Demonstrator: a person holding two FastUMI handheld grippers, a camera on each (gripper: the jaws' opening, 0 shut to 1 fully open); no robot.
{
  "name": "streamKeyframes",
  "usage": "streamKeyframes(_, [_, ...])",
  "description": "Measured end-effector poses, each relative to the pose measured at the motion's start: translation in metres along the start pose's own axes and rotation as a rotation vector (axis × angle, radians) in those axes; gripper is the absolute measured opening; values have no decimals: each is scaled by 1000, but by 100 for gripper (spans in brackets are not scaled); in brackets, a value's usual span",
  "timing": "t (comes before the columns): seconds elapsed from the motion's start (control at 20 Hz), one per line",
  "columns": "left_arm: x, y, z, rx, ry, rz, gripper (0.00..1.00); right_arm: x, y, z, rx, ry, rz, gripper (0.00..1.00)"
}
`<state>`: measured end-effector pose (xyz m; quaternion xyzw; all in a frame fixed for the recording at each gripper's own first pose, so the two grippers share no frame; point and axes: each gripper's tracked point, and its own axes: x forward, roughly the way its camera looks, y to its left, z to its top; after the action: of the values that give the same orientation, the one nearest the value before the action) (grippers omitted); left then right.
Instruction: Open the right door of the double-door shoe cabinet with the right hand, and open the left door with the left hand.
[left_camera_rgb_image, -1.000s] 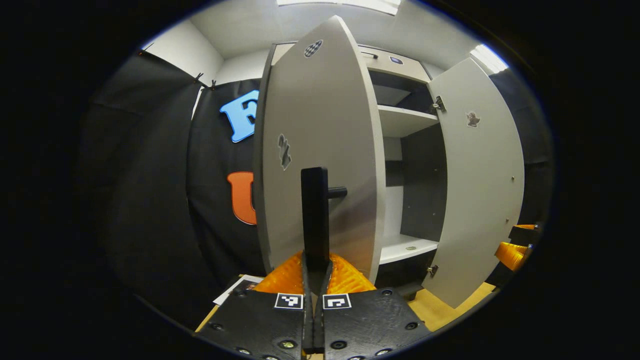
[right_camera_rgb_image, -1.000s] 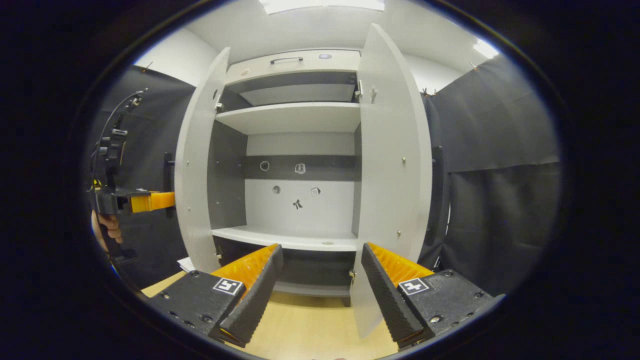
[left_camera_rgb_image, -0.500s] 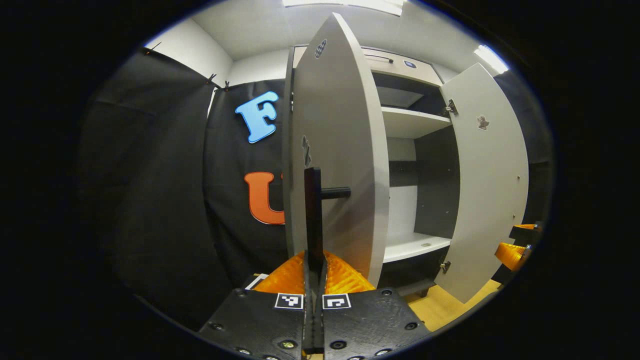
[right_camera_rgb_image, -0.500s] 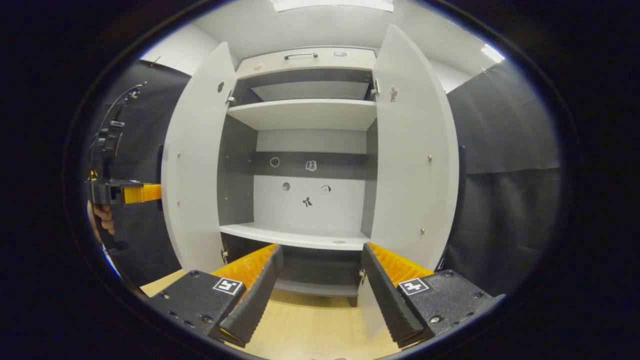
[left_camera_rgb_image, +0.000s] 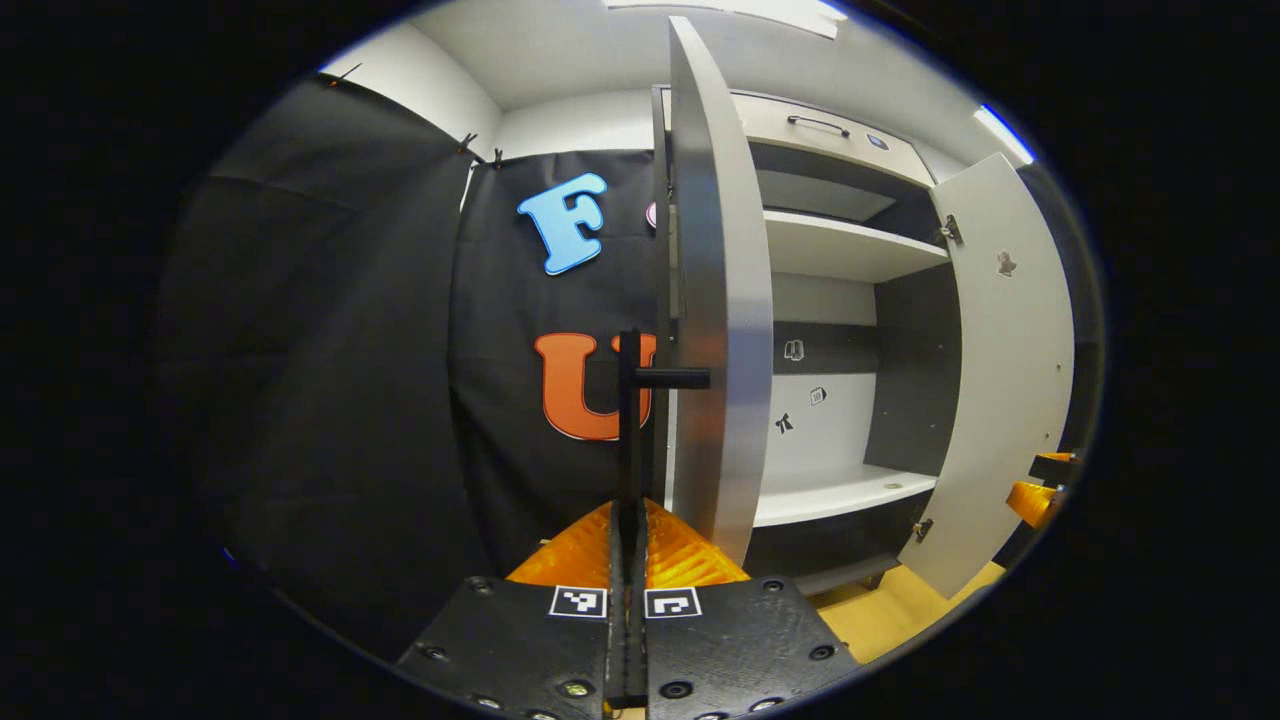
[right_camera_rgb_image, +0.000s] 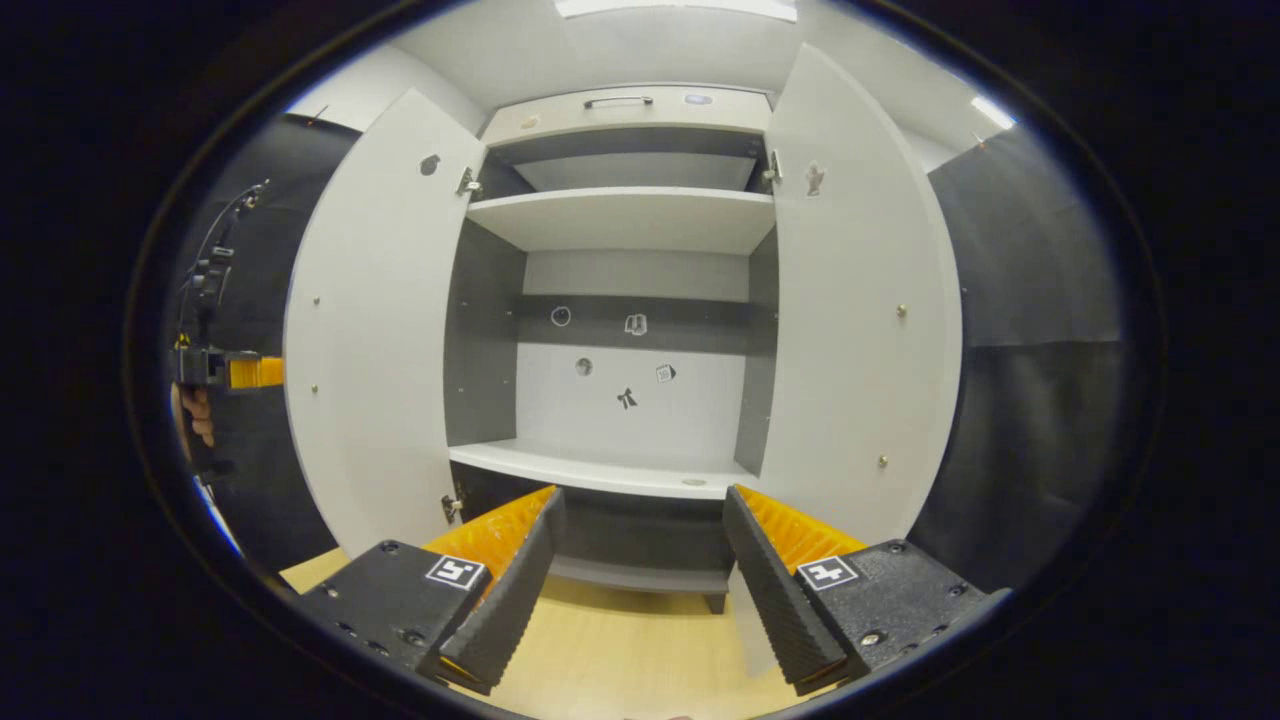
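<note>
The pale grey shoe cabinet (right_camera_rgb_image: 620, 215) stands with both doors swung wide. In the left gripper view the left door (left_camera_rgb_image: 715, 300) shows almost edge-on, and my left gripper (left_camera_rgb_image: 630, 520) is shut on its black bar handle (left_camera_rgb_image: 630, 420). The right door (left_camera_rgb_image: 1000, 380) hangs open farther right. In the right gripper view my right gripper (right_camera_rgb_image: 642, 500) is open with nothing between its fingers, facing the cabinet's inside between the left door (right_camera_rgb_image: 370, 330) and the right door (right_camera_rgb_image: 860, 320). The left gripper (right_camera_rgb_image: 235, 372) and the hand (right_camera_rgb_image: 195, 415) holding it sit beyond the left door.
Inside are a top shelf (right_camera_rgb_image: 620, 220) and a lower shelf (right_camera_rgb_image: 600, 470), with small stickers on the back wall (right_camera_rgb_image: 627, 398). A drawer with a dark handle (right_camera_rgb_image: 618, 101) tops the cabinet. Wooden floor (right_camera_rgb_image: 620, 660) lies in front. Black cloth walls (left_camera_rgb_image: 330, 380) flank both sides.
The left door has swung farther open, pulled by my left gripper, and now shows edge-on. In the right gripper view both doors have spread wider; the right gripper stays open.
</note>
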<state>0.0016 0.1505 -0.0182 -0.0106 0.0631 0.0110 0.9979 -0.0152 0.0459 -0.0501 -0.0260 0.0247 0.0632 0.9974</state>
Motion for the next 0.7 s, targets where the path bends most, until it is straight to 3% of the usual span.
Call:
streamKeyframes(0.1, [0,-1,1,6,-10,-18,0,0,4,-1,-3,2,4,98])
streamKeyframes(0.15, [1,0,1,9,-14,-18,10,0,5,-1,-2,4,4,98])
streamKeyframes(0.2, [0,0,1,10,-19,-17,0,1,6,-3,2,10,3,98])
streamKeyframes(0.25, [-4,0,-2,13,-6,-14,11,1,7,-5,9,16,6,98])
streamKeyframes(0.3, [-14,0,-2,16,-6,-9,0,1,7,-7,16,21,7,98])
streamKeyframes(0.45, [-40,4,10,77,-48,71,0,-3,-5,-11,18,27,-21,98])
streamKeyframes(0.7, [-37,-105,-3,10,-65,-101,0,-8,-28,-10,54,26,-66,98])
